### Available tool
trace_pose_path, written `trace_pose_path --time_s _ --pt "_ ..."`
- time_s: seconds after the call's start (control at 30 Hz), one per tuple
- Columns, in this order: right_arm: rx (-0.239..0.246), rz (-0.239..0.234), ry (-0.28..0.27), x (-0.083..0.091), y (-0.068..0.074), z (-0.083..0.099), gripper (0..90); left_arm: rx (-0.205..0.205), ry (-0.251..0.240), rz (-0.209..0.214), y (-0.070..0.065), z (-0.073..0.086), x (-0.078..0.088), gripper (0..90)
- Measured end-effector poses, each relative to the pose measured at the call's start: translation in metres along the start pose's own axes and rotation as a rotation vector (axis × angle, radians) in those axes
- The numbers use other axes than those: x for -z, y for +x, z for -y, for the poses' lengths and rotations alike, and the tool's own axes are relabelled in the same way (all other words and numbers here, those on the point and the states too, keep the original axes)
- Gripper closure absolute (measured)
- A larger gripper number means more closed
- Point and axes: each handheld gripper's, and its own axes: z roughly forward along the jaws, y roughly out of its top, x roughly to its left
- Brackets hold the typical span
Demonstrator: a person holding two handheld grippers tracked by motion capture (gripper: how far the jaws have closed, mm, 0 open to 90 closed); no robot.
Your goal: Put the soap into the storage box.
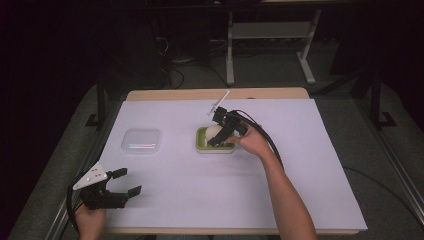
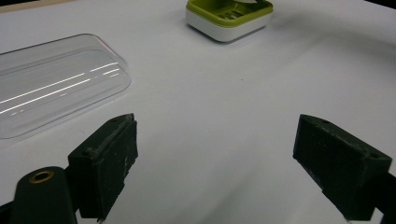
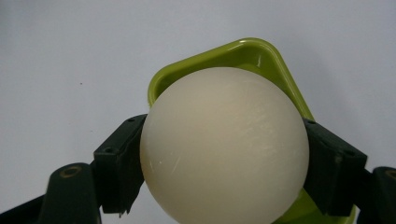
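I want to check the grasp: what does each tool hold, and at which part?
The right tool holds the cream ball by its two opposite sides, above the green dish. The left tool is open and holds nothing.

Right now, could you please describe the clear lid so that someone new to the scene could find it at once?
Start at the white sheet covering the table. The green dish sits mid-sheet, under the right gripper. Left of the dish, apart from it, lies the clear lid: flat, rounded-rectangular and see-through, with nothing gripping it.
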Motion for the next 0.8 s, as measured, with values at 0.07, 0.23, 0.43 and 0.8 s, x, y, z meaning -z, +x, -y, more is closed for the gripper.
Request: trace_pose_path --time_s 0.07,0.23,0.43,0.8 --pt "-0.002 0.001 -0.004 -0.001 -0.002 0.0 23.1 0.0 0.0 0.0 0.0 0.0 0.0 13.2" --pt "-0.012 0.007 -0.003 -0.004 -0.004 0.0 23.1 0.001 -0.001 0.0 0.0 0.0 0.0 13.2" --pt "-0.018 0.009 -0.005 -0.005 -0.006 0.001 23.1 0.001 0.0 -0.002 0.0 0.0 0.001 13.2" --pt "-0.033 0.008 0.021 -0.013 -0.008 0.003 23.1 0.007 -0.004 0.001 0.0 0.0 0.0 13.3"
